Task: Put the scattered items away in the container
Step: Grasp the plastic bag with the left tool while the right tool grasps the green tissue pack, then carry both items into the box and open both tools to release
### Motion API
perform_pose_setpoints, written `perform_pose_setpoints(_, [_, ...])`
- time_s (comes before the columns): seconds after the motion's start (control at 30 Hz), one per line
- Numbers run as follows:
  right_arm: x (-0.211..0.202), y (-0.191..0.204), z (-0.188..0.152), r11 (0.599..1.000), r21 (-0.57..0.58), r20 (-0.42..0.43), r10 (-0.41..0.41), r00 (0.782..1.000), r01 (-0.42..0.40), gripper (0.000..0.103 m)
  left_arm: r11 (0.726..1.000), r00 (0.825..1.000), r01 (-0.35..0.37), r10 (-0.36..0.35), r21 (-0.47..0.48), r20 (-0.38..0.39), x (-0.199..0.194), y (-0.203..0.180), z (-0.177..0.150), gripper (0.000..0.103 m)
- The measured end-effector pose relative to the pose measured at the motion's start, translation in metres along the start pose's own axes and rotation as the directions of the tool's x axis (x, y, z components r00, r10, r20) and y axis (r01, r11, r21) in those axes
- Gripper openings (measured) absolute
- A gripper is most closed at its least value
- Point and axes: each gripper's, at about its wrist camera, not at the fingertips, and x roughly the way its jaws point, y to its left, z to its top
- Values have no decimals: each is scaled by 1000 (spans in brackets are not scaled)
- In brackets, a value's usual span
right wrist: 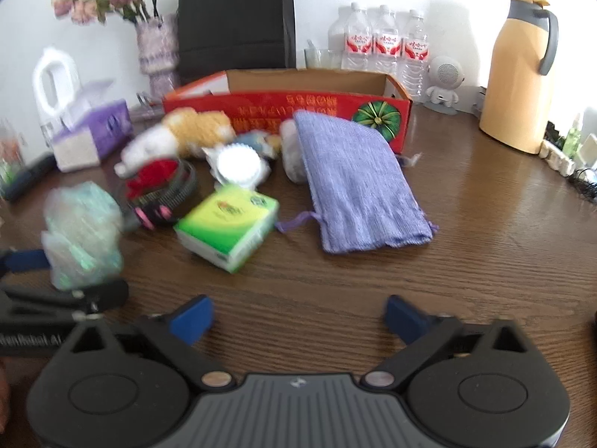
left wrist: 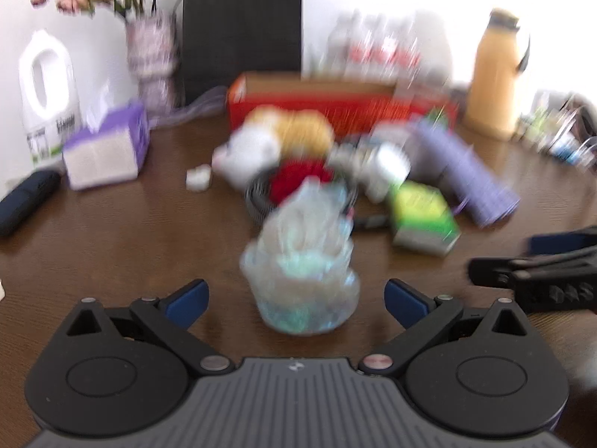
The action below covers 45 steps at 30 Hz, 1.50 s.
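Nearest the left gripper (left wrist: pixel 296 298), whose jaws stand wide apart, a crumpled plastic bag (left wrist: pixel 302 261) sits on the table (left wrist: pixel 130 246) between the blue fingertips, untouched. Beyond it lie a green tissue pack (right wrist: pixel 227 224), a purple pouch (right wrist: pixel 358 186) and a plush toy (right wrist: pixel 179 134), all before the red box (right wrist: pixel 298 108) toward the far edge. Over bare wood, the right gripper (right wrist: pixel 298 319) is spread apart too.

Yellow thermos (right wrist: pixel 520 74), 3 water bottles (right wrist: pixel 384 43), black bag (right wrist: pixel 235 18), flower vase (right wrist: pixel 156 46), prob. detergent jug (right wrist: pixel 52 82).
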Motion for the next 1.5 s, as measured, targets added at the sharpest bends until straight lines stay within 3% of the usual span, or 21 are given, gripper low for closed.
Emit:
perform_pose_setpoints(0.1, [-9, 3, 16, 996, 6, 53, 90, 995, -90, 73, 998, 994, 65, -65, 4, 87, -17, 12, 6, 101])
perform_pose_setpoints(0.2, [-1, 22, 33, 992, -37, 84, 122, 989, -120, 74, 998, 996, 54, -56, 35, 66, -10, 17, 11, 67])
perform_pose_setpoints(0.23, [7, 27, 38, 992, -34, 81, 127, 989, -124, 74, 998, 997, 64, -64, 18, 34, -3, 20, 13, 47])
perform_pose_setpoints(0.27, [16, 32, 43, 992, -23, 67, 124, 990, -123, 73, 997, 997, 78, -78, -10, 6, 2, 24, 14, 41])
perform_pose_setpoints(0.33, [35, 37, 49, 995, 12, 24, 94, 995, -94, 70, 994, 995, 99, -98, -38, 7, 5, 27, 15, 43])
perform_pose_setpoints(0.4, [49, 37, 51, 996, 49, -13, 73, 997, -72, 59, 996, 996, 89, -89, -20, 24, 3, 25, 15, 45])
perform_pose_setpoints(0.5, [58, 39, 48, 999, 24, -40, 47, 998, -46, 56, 995, 995, 102, -102, 1, 9, 6, 23, 12, 48])
perform_pose_setpoints(0.57, [55, 39, 44, 999, -5, -35, 34, 999, -34, 48, 994, 994, 108, -108, 21, 14, 5, 19, 11, 37])
perform_pose_setpoints(0.67, [44, 33, 42, 996, 19, -7, 83, 997, -83, 45, 992, 992, 126, -126, 21, 27, 0, 17, 13, 27])
perform_pose_setpoints(0.87, [-1, 14, 44, 996, -3, 127, 90, 988, -91, 45, 989, 979, 145, -149, 37, 140, -28, 11, 30, 26])
perform_pose_setpoints(1.03, [-43, -13, 63, 998, 22, 241, 59, 969, -67, 45, 987, 944, 153, -158, 42, 289, -46, 5, 78, 26])
perform_pose_setpoints(1.17, [-73, -35, 96, 999, 14, 352, 45, 935, -53, 46, 984, 928, 168, -176, 51, 328, -36, -1, 126, 26])
perform_pose_setpoints(1.27, [-85, -54, 129, 999, 16, 419, 21, 908, -31, 46, 988, 931, 141, -153, 62, 332, -12, -7, 163, 26])
perform_pose_setpoints(1.4, [-86, -75, 187, 1000, 18, 458, -6, 889, -2, 46, 990, 946, 135, -139, 34, 294, 31, -2, 222, 26])
perform_pose_setpoints(1.43, [-84, -80, 206, 1000, 12, 457, -6, 889, 0, 46, 990, 951, 139, -144, 36, 272, 43, -1, 237, 26])
perform_pose_setpoints(1.5, [-70, -93, 251, 1000, 15, 411, 11, 911, -18, 46, 984, 968, 175, -168, -26, 185, 72, 7, 271, 26])
